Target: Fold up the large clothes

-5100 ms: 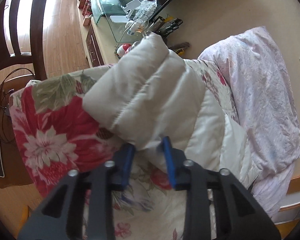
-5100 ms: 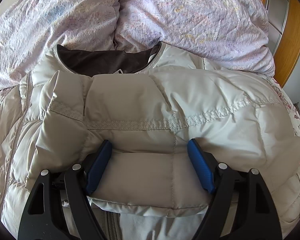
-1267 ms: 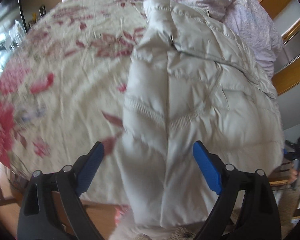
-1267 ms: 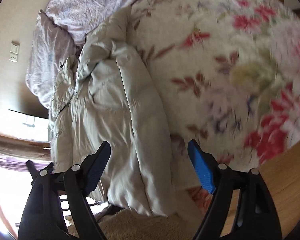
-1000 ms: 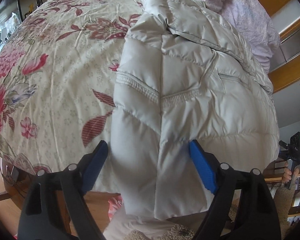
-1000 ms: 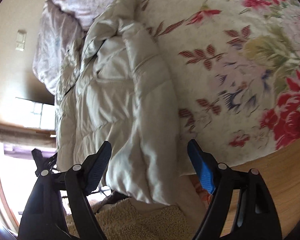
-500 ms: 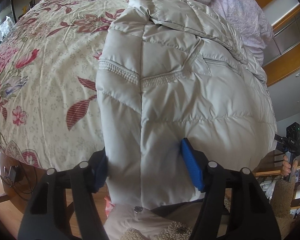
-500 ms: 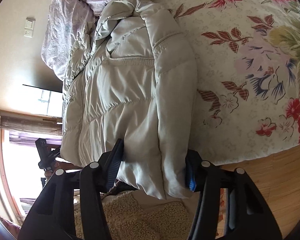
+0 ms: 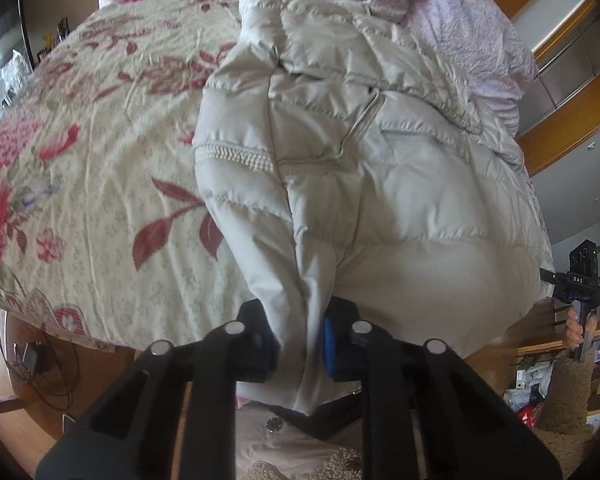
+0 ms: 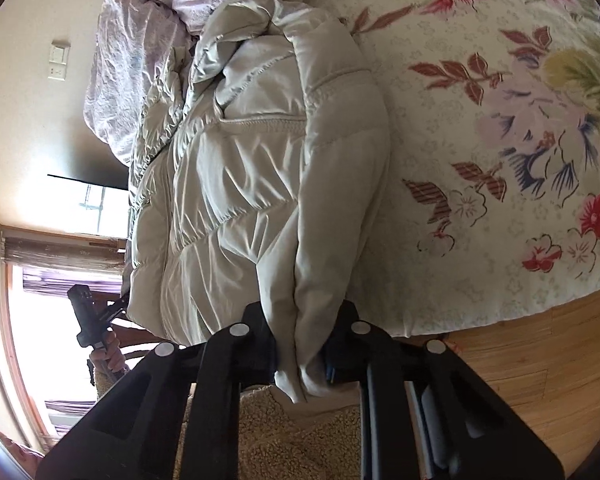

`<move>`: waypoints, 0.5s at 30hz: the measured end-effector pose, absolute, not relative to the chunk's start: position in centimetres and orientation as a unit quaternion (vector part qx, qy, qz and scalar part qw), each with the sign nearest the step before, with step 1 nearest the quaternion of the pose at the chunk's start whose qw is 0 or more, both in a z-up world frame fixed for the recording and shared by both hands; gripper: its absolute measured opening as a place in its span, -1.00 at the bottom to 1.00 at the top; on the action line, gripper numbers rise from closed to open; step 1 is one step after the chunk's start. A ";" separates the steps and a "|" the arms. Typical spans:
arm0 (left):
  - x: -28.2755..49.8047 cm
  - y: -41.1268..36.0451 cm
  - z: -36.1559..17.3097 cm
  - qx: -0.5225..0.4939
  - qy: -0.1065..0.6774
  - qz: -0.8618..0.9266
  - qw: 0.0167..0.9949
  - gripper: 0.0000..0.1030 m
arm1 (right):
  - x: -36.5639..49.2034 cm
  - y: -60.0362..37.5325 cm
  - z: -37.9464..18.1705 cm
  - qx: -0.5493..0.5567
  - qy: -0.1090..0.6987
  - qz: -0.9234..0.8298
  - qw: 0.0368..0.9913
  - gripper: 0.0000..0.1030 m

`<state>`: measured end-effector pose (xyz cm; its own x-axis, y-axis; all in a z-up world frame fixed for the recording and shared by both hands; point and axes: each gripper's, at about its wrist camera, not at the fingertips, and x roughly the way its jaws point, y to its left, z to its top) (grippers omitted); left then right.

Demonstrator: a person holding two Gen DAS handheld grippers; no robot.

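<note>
Both tools (image 9: 300,336) (image 10: 302,354) closed onto jacket (image 9: 380,184) hem.

Our left tool (image 9: 300,340): angled steeply downward, black arms converging, jaws closing with a bunched fold of fabric pinched between them; the blue pad (image 9: 329,346) on one finger shows only as a thin strip beside the fold. Our right tool (image 10: 300,354): angled downward, jaws drawn nearly together and clamped on a fabric edge. Our right hand (image 9: 577,324) grips its tool's handle; our left hand (image 10: 110,354) likewise.
</note>
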<state>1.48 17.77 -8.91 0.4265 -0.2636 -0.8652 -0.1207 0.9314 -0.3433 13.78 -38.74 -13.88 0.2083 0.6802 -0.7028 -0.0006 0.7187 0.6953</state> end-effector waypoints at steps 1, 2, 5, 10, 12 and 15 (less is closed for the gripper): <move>1.5 17.8 -8.6 -0.179 0.531 -0.042 0.827 -0.69 | 13.8 -38.7 -13.6 0.290 0.579 0.236 0.724 -0.70; 1.5 17.8 -8.2 -0.180 0.525 -0.040 0.831 -0.70 | 13.9 -38.8 -13.3 0.291 0.576 0.235 0.727 -0.71; 1.6 18.0 -6.9 -0.176 0.507 -0.038 0.843 -0.71 | 14.1 -38.7 -12.3 0.286 0.564 0.234 0.739 -0.73; 2.1 17.5 -5.0 -0.152 0.490 -0.022 0.858 -0.71 | 14.5 -38.5 -10.6 0.275 0.541 0.233 0.760 -0.74; 2.6 17.2 -4.3 -0.145 0.484 -0.018 0.863 -0.72 | 14.7 -38.3 -10.0 0.271 0.533 0.230 0.768 -0.74; 2.9 17.2 -3.3 -0.140 0.474 -0.014 0.869 -0.72 | 15.1 -38.0 -8.9 0.265 0.523 0.226 0.778 -0.75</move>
